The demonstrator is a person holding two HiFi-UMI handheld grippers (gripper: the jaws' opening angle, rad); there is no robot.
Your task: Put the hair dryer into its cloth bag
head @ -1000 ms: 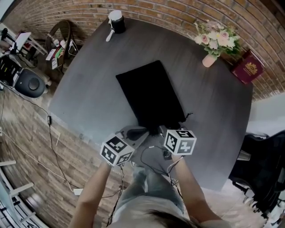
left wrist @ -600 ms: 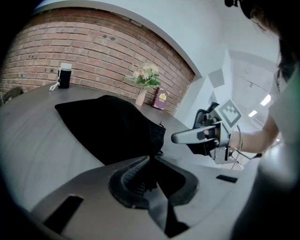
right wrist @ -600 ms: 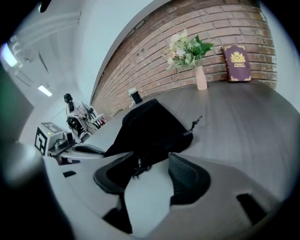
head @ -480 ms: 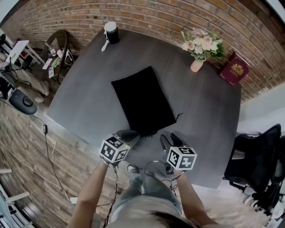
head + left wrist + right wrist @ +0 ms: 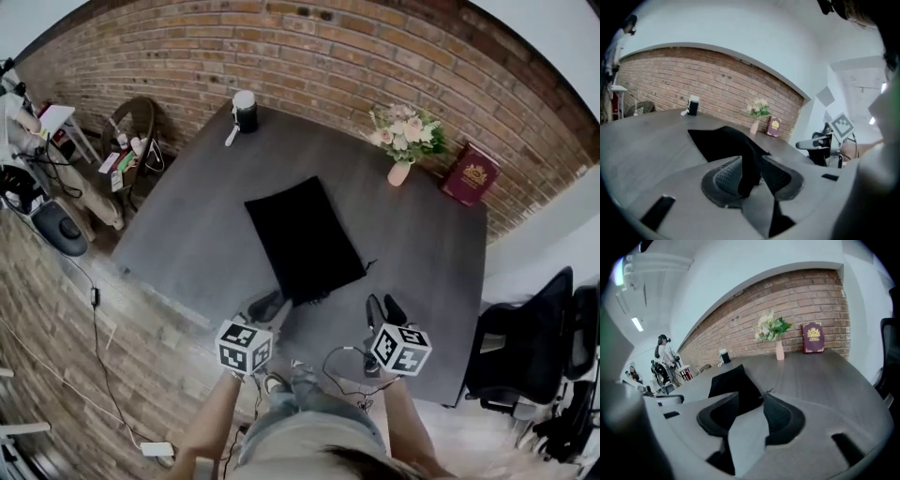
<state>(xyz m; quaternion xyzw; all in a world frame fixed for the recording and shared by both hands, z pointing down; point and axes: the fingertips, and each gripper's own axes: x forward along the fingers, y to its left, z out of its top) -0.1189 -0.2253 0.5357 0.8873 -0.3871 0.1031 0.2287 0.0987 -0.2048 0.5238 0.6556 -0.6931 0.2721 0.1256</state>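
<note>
The black cloth bag (image 5: 305,239) lies flat on the dark round table (image 5: 187,234), its near end towards me. No hair dryer shows outside it. My left gripper (image 5: 265,305) hovers just left of the bag's near end. Its jaws are opening, and a black strip of the bag's cloth (image 5: 747,171) shows between the pads, which do not press on it. My right gripper (image 5: 384,307) hangs to the right of the bag, clear of it. Its jaws are closing with nothing between them. In the right gripper view the bag (image 5: 733,380) lies beyond the jaws.
A pink vase of flowers (image 5: 401,141) and a red book (image 5: 472,174) stand at the table's far right. A black cylinder with a white top (image 5: 246,111) sits at the far edge. A black chair (image 5: 525,356) stands to the right, and clutter (image 5: 56,187) to the left.
Both grippers have drawn back from the bag's near end towards the table's edge and risen. The left gripper's jaws have come apart off the bag's edge. The bag stays in place.
</note>
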